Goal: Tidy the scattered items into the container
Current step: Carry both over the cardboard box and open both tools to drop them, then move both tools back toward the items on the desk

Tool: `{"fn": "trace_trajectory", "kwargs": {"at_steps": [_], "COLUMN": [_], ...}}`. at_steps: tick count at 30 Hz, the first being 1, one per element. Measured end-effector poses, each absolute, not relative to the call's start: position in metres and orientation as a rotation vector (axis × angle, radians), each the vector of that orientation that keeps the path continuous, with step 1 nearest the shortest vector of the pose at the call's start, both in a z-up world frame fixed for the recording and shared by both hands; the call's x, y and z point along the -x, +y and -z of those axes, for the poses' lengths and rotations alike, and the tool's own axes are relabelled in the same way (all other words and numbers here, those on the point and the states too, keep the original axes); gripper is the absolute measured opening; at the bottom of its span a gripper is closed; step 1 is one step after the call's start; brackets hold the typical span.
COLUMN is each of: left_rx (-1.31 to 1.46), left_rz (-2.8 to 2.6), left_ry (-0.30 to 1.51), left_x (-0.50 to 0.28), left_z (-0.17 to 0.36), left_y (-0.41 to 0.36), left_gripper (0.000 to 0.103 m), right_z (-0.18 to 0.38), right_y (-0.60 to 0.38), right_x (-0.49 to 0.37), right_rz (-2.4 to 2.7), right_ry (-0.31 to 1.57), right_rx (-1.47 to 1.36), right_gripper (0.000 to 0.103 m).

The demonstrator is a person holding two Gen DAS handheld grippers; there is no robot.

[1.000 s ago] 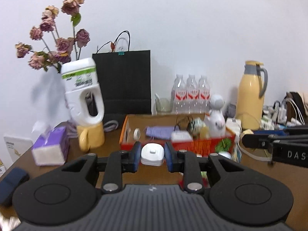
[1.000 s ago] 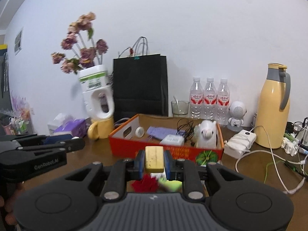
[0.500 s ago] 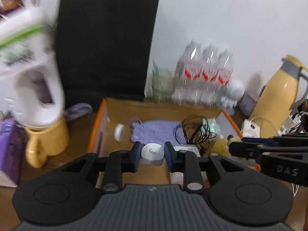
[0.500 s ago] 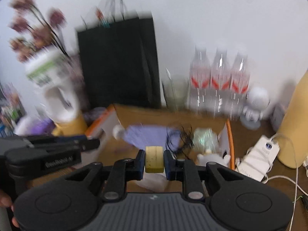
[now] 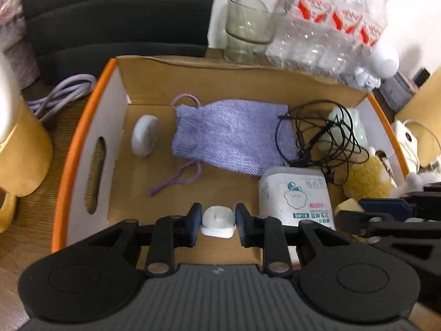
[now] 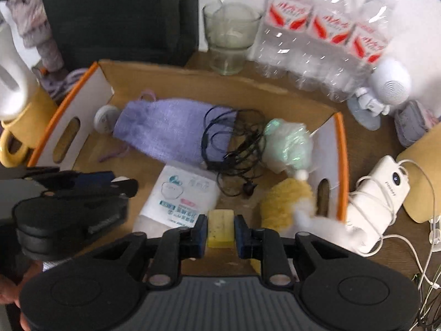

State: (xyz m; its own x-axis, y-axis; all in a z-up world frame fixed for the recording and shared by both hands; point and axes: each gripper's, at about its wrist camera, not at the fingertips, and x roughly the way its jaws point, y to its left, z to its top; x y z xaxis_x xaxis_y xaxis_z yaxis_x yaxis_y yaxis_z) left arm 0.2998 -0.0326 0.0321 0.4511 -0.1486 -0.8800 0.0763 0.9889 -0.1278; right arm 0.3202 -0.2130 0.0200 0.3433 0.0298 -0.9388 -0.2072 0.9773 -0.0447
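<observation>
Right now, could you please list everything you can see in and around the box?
cardboard box: 1, brown with orange rim, centre
knitted pouch: 1, lilac, in box
earphone cable: 1, black, in box
cotton swab pack: 1, white, in box
water bottles: 3, clear, behind box
glass: 1, clear, behind box
power bank: 1, white, right of box
white case: 1, in left gripper
yellow block: 1, in right gripper
</observation>
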Motion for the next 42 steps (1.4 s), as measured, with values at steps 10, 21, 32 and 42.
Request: {"fn": "trace_trajectory", "kwargs": {"at_steps": [10,21,32,42], "left_rx": [0.021,-0.018,-0.045,-0.057], "left_rz": [0.123,0.049,0.016,-0.044], "left_ry": [1.099,1.04,0.937,0.682], "left_x": [-0.299,-0.265,-0.217,-0.139], "left_z": [-0.063,-0.109,-0.15,-0.141], "left_y": [-0.027,-0.014,-0.018,-0.015], "left_gripper": [0.068,0.099,0.102,0.103], "right_z": [-0.028,-0.076,-0.119,-0.119], "right_y": [-0.22,-0.223,-0.234,-0.243], "right_x": [-0.325,-0.293,-0.243,-0.166], "right_rz": [-0.15,-0.147,-0.157,-0.183], "right_ry": [1.241,1.137,1.041,0.739], "right_rx": [0.073,0.092,0.066,0.085], "right_gripper": [0.036,0.063,0.068,0.073]}}
